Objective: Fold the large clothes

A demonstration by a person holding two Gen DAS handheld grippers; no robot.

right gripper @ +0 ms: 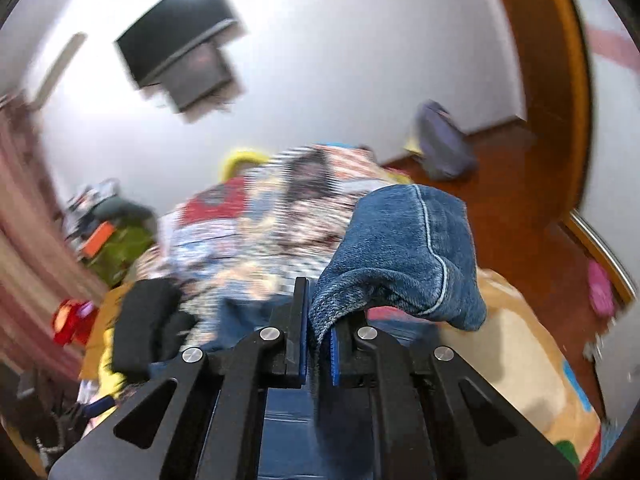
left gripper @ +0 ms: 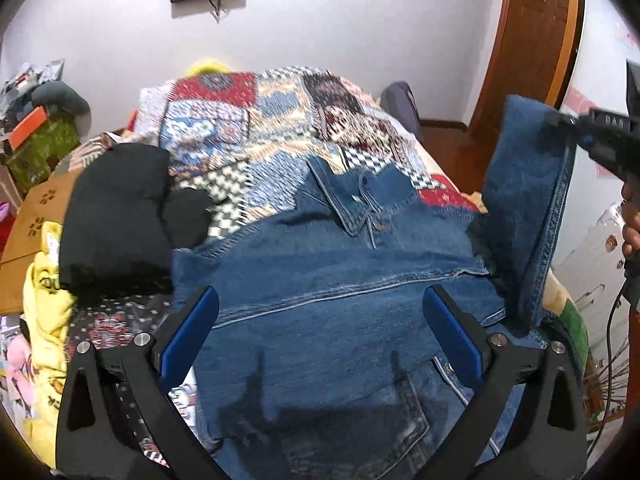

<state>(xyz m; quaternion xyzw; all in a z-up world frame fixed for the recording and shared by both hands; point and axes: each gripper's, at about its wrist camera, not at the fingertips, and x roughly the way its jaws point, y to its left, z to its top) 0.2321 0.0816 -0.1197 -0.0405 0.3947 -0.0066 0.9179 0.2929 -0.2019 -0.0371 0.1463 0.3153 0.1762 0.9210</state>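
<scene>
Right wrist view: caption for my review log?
Right gripper, shut on a denim jacket sleeve, lifts it above the patchwork bedspread.

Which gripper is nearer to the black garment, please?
Left. The left gripper hovers open over the denim jacket, beside the black garment; the right gripper holds the sleeve at the far side.

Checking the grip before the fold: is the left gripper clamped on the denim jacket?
No. The left gripper is wide open above the denim jacket, its blue pads well apart with nothing pinched between them.
</scene>
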